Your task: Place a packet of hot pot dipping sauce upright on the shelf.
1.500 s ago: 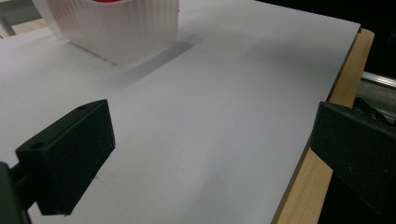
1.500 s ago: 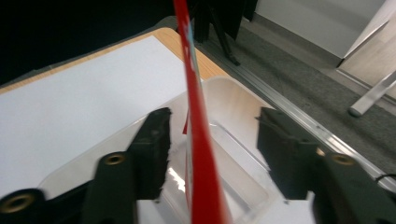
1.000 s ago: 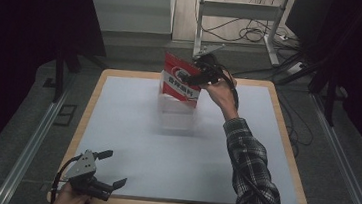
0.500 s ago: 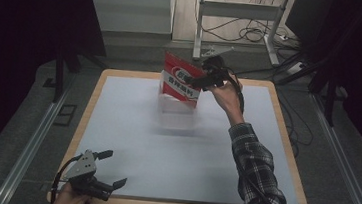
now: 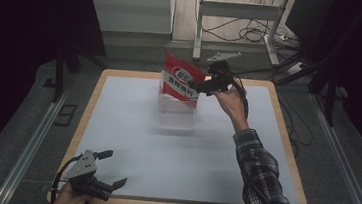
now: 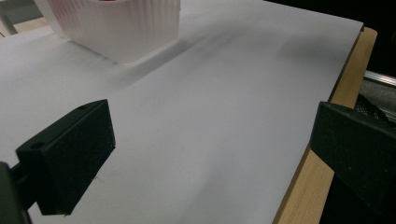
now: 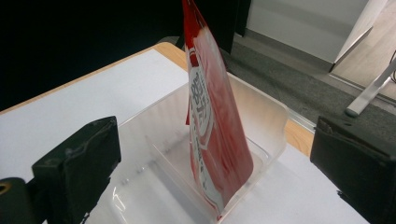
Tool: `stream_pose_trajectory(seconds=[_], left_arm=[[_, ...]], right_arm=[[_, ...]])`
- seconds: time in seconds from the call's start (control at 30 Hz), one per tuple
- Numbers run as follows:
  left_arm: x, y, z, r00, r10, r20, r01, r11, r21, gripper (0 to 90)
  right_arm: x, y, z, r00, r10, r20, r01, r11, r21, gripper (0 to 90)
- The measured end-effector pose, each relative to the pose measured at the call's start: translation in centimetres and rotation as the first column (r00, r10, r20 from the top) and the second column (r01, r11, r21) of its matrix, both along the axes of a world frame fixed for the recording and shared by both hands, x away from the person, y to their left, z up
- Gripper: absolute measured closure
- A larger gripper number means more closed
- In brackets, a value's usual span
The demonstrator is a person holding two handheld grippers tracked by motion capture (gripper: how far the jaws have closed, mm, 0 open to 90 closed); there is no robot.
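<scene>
Pouch [image 5: 181,82] stands upright in the bin [image 5: 175,116], at its far end, toward the table's [image 5: 277,121] back edge. Right gripper [image 5: 206,84] hangs just right of the pouch. Left gripper [image 5: 104,175] sits at the near left corner, well apart from both.

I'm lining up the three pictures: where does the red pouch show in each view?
High view: red pouch stands at the table's far middle, in the clear bin.
Left gripper view: a red sliver at the top edge, above the bin wall.
Right gripper view: centre, upright.
Shared landmark: the clear bin.
</scene>
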State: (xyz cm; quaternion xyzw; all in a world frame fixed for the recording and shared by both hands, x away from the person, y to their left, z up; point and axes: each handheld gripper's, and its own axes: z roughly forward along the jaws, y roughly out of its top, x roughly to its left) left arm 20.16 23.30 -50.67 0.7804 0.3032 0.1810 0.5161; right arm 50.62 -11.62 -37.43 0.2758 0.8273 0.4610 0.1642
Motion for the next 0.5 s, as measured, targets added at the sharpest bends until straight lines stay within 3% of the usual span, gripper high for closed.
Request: stream_pose_trajectory(seconds=[0.5], left_arm=[[0.0, 0.0, 0.0, 1.0000, 0.003, 0.000, -0.003, 1.0000, 0.001, 0.0]], right_arm=[[-1.2, -0.8, -0.9, 1.0000, -0.005, 0.004, 0.005, 0.9999, 0.012, 0.0]])
